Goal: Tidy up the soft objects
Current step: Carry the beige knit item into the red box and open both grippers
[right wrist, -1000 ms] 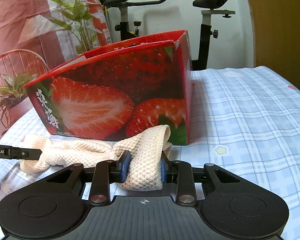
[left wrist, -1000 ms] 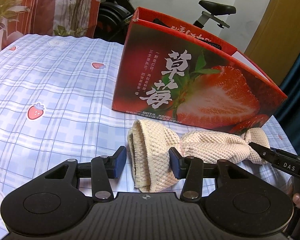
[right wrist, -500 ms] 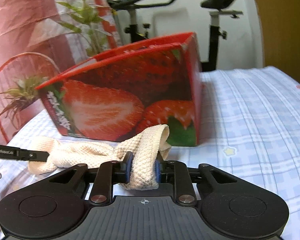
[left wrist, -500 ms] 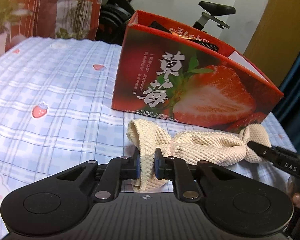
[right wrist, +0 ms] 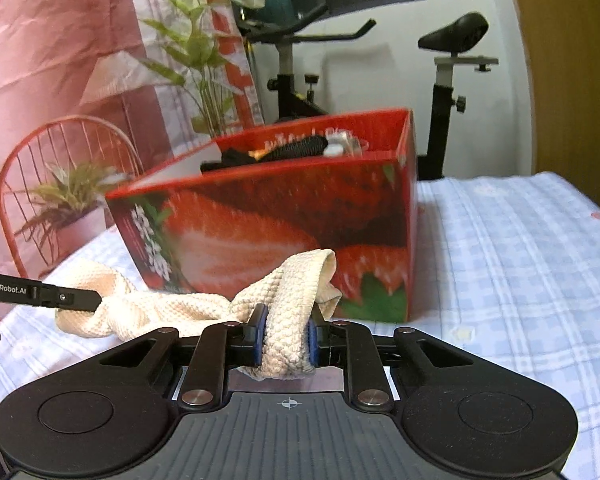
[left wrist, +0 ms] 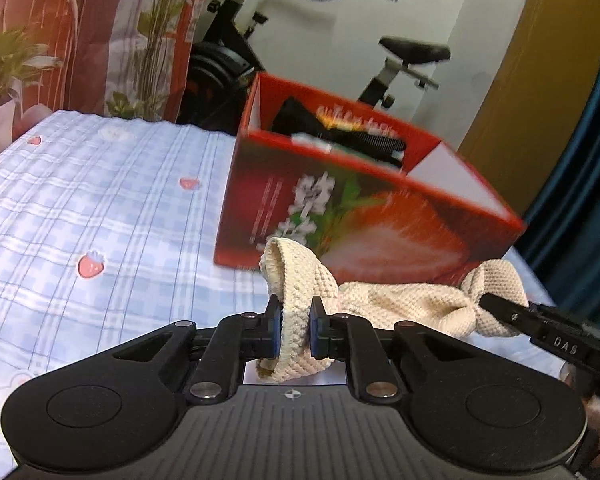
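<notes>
A cream knitted cloth hangs stretched between my two grippers, lifted off the bed in front of the red strawberry box. My left gripper is shut on its left end. My right gripper is shut on its right end. The right gripper's finger shows at the right of the left wrist view. The left gripper's finger shows at the left of the right wrist view. The box is open on top and holds dark items.
The bed has a blue checked sheet with strawberry prints. An exercise bike stands behind the box. A red wire chair with a potted plant is at the far left. A wooden door is to the right.
My left gripper closed on the cloth's left end. Both grippers then rose with the cloth, so the box's open top and contents now show.
</notes>
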